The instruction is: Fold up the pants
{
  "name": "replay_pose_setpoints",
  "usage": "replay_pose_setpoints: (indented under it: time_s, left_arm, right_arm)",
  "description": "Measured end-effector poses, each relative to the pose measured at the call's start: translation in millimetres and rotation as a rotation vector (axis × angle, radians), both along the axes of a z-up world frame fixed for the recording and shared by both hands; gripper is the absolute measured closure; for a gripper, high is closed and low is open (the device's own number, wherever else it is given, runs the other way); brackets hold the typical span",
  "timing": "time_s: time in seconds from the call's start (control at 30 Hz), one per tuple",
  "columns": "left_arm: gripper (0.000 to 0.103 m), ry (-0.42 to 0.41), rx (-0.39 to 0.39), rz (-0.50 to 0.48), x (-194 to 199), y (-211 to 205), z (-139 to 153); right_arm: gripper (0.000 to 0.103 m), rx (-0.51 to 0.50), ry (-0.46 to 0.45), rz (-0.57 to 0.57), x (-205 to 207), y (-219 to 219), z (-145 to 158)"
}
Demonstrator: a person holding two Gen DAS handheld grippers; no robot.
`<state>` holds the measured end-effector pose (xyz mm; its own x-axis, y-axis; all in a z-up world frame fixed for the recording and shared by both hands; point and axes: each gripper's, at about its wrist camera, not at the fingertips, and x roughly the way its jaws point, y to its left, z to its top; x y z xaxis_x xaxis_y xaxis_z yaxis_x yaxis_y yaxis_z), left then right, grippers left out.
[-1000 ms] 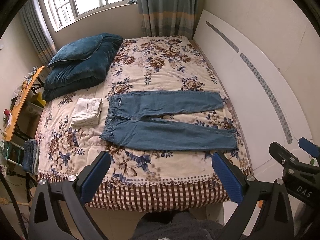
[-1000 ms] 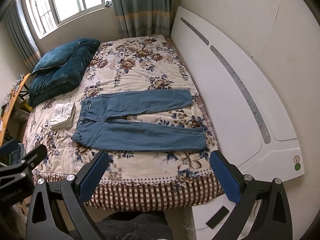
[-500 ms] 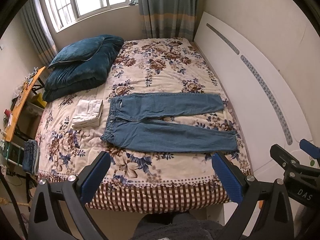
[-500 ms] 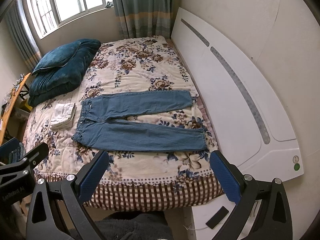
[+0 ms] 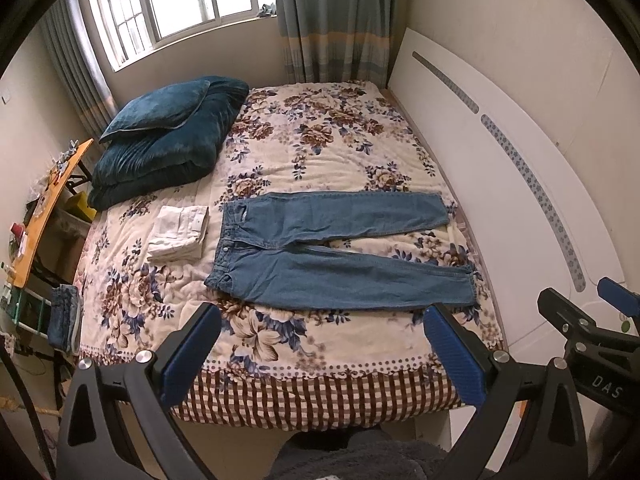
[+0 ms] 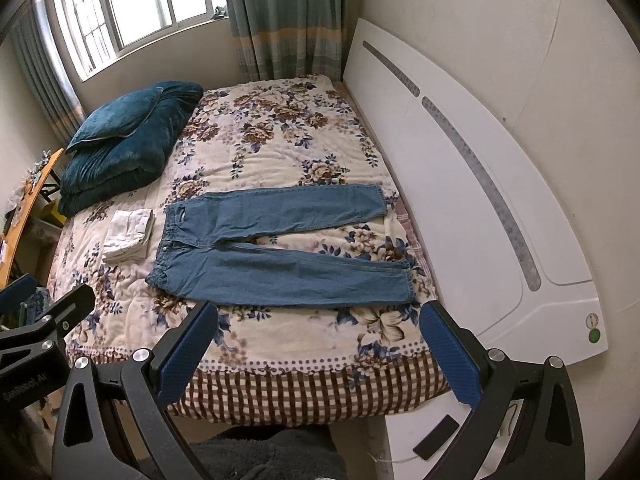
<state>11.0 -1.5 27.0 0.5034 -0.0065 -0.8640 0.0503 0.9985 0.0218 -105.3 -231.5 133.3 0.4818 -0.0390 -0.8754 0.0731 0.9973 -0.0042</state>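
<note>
On a floral bed (image 5: pixel 340 152), a folded white garment (image 5: pixel 178 233) lies left of blue pants (image 5: pixel 332 256), which are spread flat, waistband left, legs reaching right. Nearer, the left tongs (image 5: pixel 320 354) and right tongs (image 6: pixel 318 350) hover wide open, empty, above the bed's near edge.

a home bedroom: a bed (image 5: pixel 340 168) under a floral quilt with a white headboard (image 5: pixel 500 184), a dark blue folded duvet (image 5: pixel 168 152), and a curtained window (image 5: pixel 192 4).
</note>
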Motion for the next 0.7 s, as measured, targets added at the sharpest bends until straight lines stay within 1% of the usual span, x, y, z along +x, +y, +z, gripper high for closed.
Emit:
replay_pose_setpoints:
  time_s: [0.2,0.33,0.47,0.53,0.6,0.7]
  left_arm:
    - [0.0,-0.008,0.001,0.001,-5,0,1]
    - [0.0,-0.009,-0.001,-0.001,-9,-1,0]
    - [0.0,-0.011,0.01,0.006,-7,-1,-4]
    - [0.0,-0.008,0.027,0.016,-5,-2,-10]
    - [0.0,-0.024,0.042,0.029,3,-2,-17]
    - [0.0,-0.035,0.075,0.052,17,-1,-34]
  right_arm:
    - [0.001,0.008,-0.009,-0.004,1,0,0]
    - [0.001,0.014,-0.012,-0.006,-6,1,-4]
    - [0.001,0.039,-0.004,-0.017,-3,-3,-11]
    - [0.001,0.059,0.011,-0.022,3,-7,-20]
    - [0.001,0.074,0.024,-0.029,10,-10,-31]
    - [0.001,0.096,0.053,-0.023,26,-13,-59]
